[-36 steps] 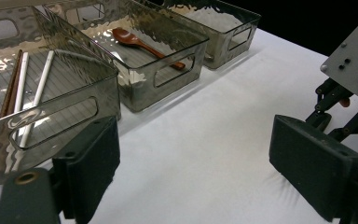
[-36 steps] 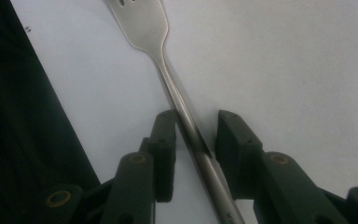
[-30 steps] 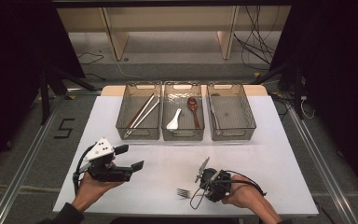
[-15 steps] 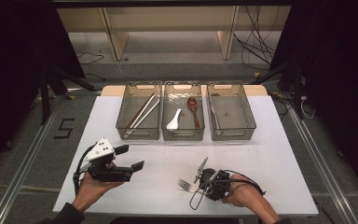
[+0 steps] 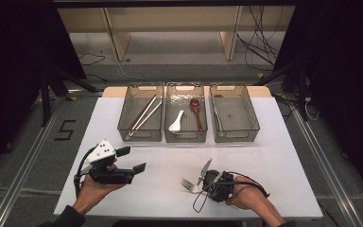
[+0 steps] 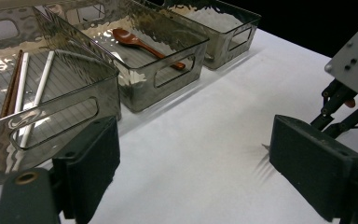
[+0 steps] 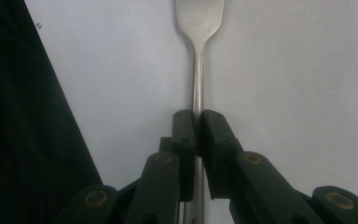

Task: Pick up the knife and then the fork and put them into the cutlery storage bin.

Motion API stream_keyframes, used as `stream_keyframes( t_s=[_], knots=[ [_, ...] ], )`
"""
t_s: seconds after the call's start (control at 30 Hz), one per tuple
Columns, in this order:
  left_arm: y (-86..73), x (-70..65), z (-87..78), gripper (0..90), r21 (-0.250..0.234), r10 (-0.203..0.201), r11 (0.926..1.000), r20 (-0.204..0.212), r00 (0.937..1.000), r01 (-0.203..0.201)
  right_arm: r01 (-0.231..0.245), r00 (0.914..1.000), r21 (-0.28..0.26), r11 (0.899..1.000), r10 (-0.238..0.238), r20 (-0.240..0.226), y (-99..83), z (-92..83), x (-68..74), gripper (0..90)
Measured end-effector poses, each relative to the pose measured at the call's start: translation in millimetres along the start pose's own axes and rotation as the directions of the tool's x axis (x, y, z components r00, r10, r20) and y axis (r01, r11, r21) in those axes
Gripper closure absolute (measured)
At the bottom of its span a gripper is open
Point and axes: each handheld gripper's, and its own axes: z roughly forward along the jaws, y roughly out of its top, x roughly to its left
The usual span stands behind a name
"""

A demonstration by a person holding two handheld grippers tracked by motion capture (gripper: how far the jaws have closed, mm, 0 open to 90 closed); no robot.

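A metal fork (image 5: 187, 184) lies on the white table (image 5: 283, 156) near the front edge, tines pointing left. My right gripper (image 5: 202, 188) is shut on its handle; the jaws have just been closing onto it. In the right gripper view both pads pinch the thin handle of the fork (image 7: 198, 70) just below its neck, at the tip of my right gripper (image 7: 198, 127). My left gripper (image 5: 131, 159) is held above the table's front left, open with nothing in it. In its own view my left gripper (image 6: 203, 172) has jaws standing wide apart over bare table.
Three clear bins stand in a row at the back. The left bin (image 5: 141, 135) holds chopsticks (image 5: 144, 115). The middle bin (image 5: 185, 136) holds a white spoon (image 5: 176, 122) and a brown spoon (image 5: 196, 111). The right bin (image 5: 236, 135) has a thin utensil along its left wall.
The right gripper's jaws have closed on the fork handle, and the fork's tined end has shifted slightly toward the bins. Both hands have stayed in place.
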Motion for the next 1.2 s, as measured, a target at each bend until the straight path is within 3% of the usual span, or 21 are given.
stream_keyframes(
  t_s=[0.07, 0.13, 0.3, 0.5, 0.6, 0.93, 1.2],
  knots=[
    [-0.1, 0.0, 0.1, 15.7, -0.004, -0.005, 1.0, -0.001, 1.0, 0.005, -0.005, 0.9999, -0.022, 1.0, 0.005, 0.009, -1.6, -4.0, -3.4, 84.6],
    [-0.1, 0.1, 0.0, 15.7, 0.0, -0.001, 1.0, -0.002, 1.0, 0.001, -0.04, 0.9991, -0.062, 0.997, 0.041, 0.008, -4.2, -9.6, -7.2, 84.6],
    [0.0, -0.1, 0.1, 15.7, 0.0, 0.001, 1.0, 0.0, 1.0, -0.001, -0.109, 0.994, -0.136, 0.985, 0.11, -0.005, -12.5, -22.1, -19.1, 84.5],
    [-0.1, 0.0, 0.3, 15.7, -0.006, -0.002, 1.0, 0.001, 1.0, 0.002, -0.199, 0.9799, -0.252, 0.947, 0.197, -0.032, -22.5, -39.9, -36.7, 84.6],
    [-0.2, 0.2, 0.4, 15.8, -0.009, -0.004, 1.0, 0.002, 1.0, 0.004, -0.223, 0.9743, -0.283, 0.933, 0.223, -0.033, -26.5, -46.3, -45.6, 84.5],
    [-0.4, 1.2, 0.4, 15.8, -0.011, -0.01, 0.9999, -0.002, 1.0, 0.01, -0.269, 0.9605, -0.364, 0.892, 0.276, -0.032, -28.4, -62.6, -73.2, 84.6],
    [-0.4, 0.5, 0.6, 15.7, -0.013, -0.009, 0.9999, 0.001, 1.0, 0.009, -0.302, 0.9457, -0.448, 0.842, 0.324, -0.028, -29.5, -78.2, -90.1, 84.5]
  ],
)
